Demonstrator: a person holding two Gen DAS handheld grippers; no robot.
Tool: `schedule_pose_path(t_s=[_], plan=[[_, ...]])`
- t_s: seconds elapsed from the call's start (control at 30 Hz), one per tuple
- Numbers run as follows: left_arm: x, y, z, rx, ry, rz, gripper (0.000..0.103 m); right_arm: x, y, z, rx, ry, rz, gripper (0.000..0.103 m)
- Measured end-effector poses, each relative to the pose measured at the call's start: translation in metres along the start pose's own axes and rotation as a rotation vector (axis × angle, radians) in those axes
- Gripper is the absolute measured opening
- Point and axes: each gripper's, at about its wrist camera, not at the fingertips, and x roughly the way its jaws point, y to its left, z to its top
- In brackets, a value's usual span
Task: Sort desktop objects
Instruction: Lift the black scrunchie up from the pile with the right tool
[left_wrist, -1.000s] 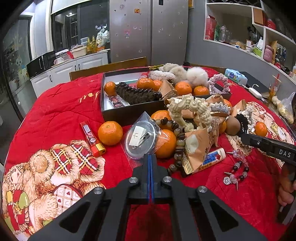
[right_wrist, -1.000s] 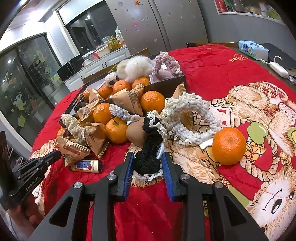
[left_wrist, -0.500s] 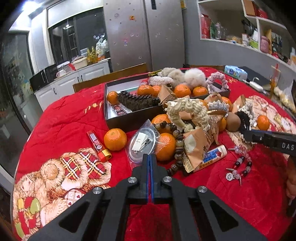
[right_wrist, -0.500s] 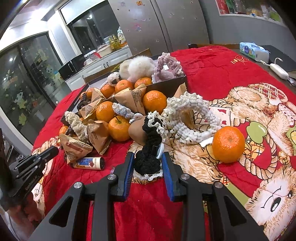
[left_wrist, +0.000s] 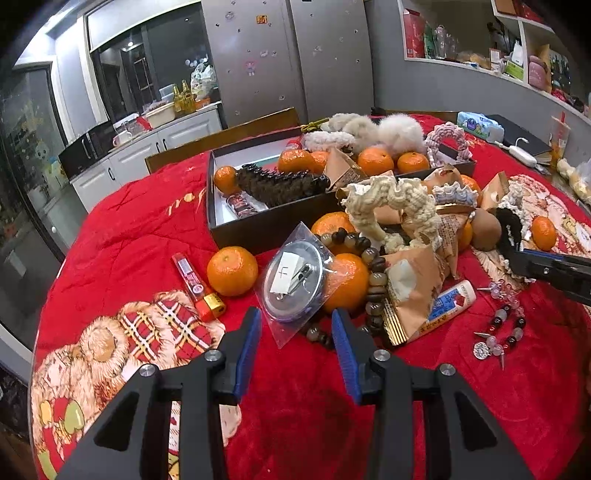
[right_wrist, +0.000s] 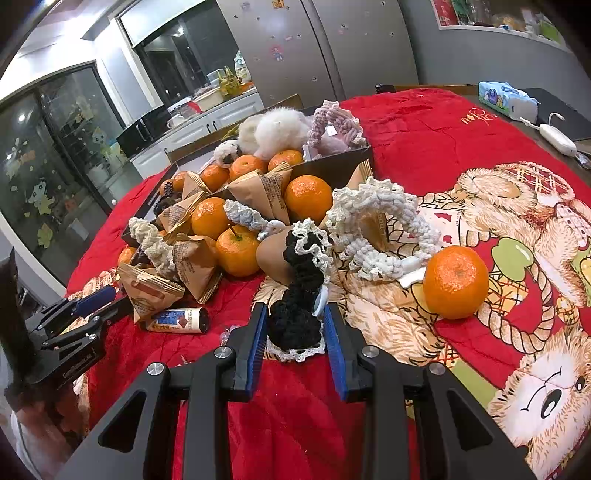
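While your left gripper (left_wrist: 295, 328) points down at the heap from the near edge of the table (left_wrist: 122, 229), its jaws are opening, and the lower corner of the clear bag (left_wrist: 295, 284) with the round metal tin inside lies just ahead between the blue pads, not pressed by either; that spread looks meant to take the bag's width. The bag leans on a mandarin (left_wrist: 345, 282) and a string of brown beads (left_wrist: 373, 266), so a pinch low on the plastic could drag those along. Behind stands the dark box (left_wrist: 266, 225), already carrying mandarins, a dark hair claw and fluffy pieces, which suggests it is where sorted things go. A loose mandarin (left_wrist: 232, 270) and a red tube (left_wrist: 197, 288) lie to the left of the bag, well clear of the pile. From your right wrist, the right gripper (right_wrist: 295, 328) is partly closed with its pads against the sides of the black crocheted scrunchie (right_wrist: 295, 317), which rests on the red cloth and trails up toward a brown egg-shaped thing (right_wrist: 275, 251). Whether it is squeezed firmly I cannot tell, but the grip sits low on the bulk, a sensible hold for soft yarn. A lone mandarin (right_wrist: 456, 282) sits to the right.
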Motion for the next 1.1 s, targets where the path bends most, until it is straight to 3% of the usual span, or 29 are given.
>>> schedule_pose_path(t_s=[0.1, 0.13, 0.2, 0.33, 0.47, 0.6, 0.77, 0.97, 1.1], plan=[[0.005, -0.002, 0.002, 0.013, 0.010, -0.003, 0.040, 0.000, 0.000, 0.000, 0.001, 0.000, 0.000, 0.031], [0.006, -0.002, 0.003, 0.012, 0.014, -0.009, 0.036, 0.000, 0.000, 0.000, 0.000, 0.000, 0.000, 0.031], [0.010, -0.001, 0.004, 0.009, 0.029, -0.024, 0.018, 0.000, 0.000, 0.000, -0.001, 0.000, 0.001, 0.031], [0.009, 0.001, 0.004, -0.002, 0.017, -0.044, 0.009, -0.001, 0.002, -0.002, -0.011, -0.004, 0.003, 0.030], [0.006, 0.002, 0.004, -0.003, 0.004, -0.035, 0.006, -0.003, 0.004, -0.002, -0.024, -0.012, 0.007, 0.028], [0.001, 0.006, 0.003, -0.023, -0.017, -0.032, 0.005, -0.010, 0.009, -0.004, -0.051, -0.044, 0.034, 0.011], [-0.010, 0.010, 0.001, -0.034, -0.060, -0.010, 0.002, -0.020, 0.020, -0.006, -0.101, -0.090, 0.036, 0.009], [-0.024, 0.015, -0.003, -0.050, -0.120, 0.028, 0.002, -0.021, 0.014, -0.006, -0.083, -0.080, 0.037, 0.008], [-0.034, 0.022, -0.006, -0.073, -0.160, 0.030, 0.002, -0.022, 0.009, -0.006, -0.063, -0.077, 0.022, 0.013]])
